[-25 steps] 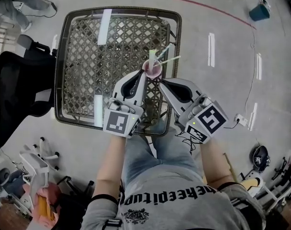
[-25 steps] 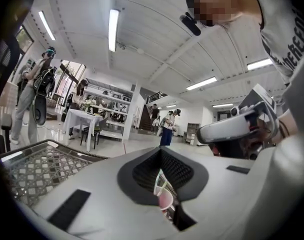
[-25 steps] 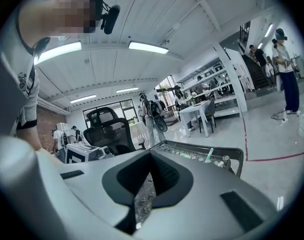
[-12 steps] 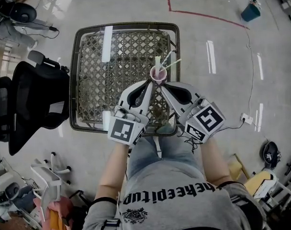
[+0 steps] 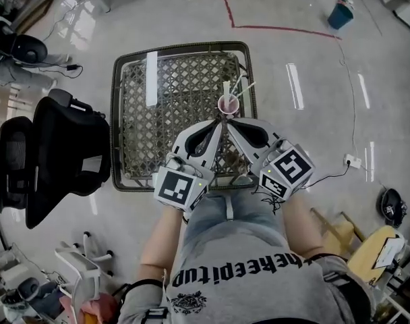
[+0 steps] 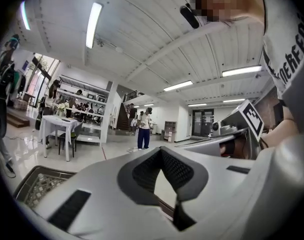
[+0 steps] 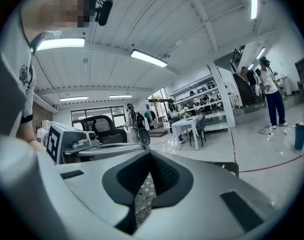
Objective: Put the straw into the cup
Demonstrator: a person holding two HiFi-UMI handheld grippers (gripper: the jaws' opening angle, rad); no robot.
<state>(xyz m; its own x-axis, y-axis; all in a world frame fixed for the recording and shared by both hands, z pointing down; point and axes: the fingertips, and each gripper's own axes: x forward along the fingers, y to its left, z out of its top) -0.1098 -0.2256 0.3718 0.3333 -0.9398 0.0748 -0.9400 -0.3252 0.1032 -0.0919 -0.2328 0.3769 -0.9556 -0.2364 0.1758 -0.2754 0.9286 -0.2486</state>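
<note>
Two clenched, empty grippers: the left gripper and right gripper point tip to tip just nearside of the cup, which stands by the desk's right edge, straws inside.

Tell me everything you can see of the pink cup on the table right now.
The cup is small, round and pink, upright, with its open mouth seen from above. It stands on the lattice table near its right edge. Straws lean out of it away from the person: one pale green straw and white straws. The tips of the left hand-held gripper and right hand-held gripper, both shut, lie at its near side; contact cannot be told.
</note>
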